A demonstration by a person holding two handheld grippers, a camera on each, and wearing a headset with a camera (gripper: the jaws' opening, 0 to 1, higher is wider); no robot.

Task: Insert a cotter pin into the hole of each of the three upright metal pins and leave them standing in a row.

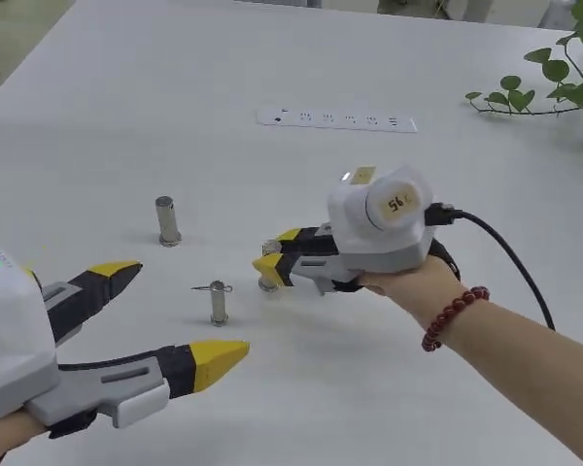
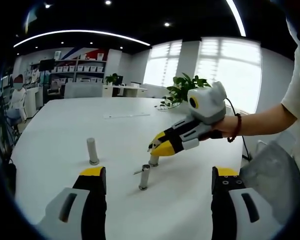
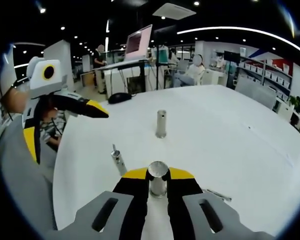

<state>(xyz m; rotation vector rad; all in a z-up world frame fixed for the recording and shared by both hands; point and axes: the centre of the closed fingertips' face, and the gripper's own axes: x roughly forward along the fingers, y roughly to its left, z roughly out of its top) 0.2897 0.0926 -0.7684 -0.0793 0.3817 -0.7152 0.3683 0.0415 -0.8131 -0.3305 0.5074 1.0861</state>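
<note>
Three upright metal pins stand on the white table (image 1: 126,116). The far pin (image 1: 167,221) (image 2: 92,151) (image 3: 161,123) is bare. The middle pin (image 1: 218,302) (image 2: 144,177) (image 3: 118,158) has a cotter pin (image 1: 211,287) through its top. My right gripper (image 1: 269,263) (image 2: 161,146) (image 3: 158,176) is shut on the third pin (image 1: 268,282) (image 2: 153,160) (image 3: 158,181), which stands on the table. A loose cotter pin (image 3: 217,195) lies just right of it. My left gripper (image 1: 180,313) (image 2: 159,173) (image 3: 92,111) hovers open, near the middle pin, holding nothing.
A white power strip (image 1: 335,119) (image 2: 126,115) lies at the back of the table, and a leafy plant (image 1: 554,83) (image 2: 182,89) reaches in at the back right. A black cable (image 1: 510,257) trails from the right gripper. Desks and people are in the room beyond.
</note>
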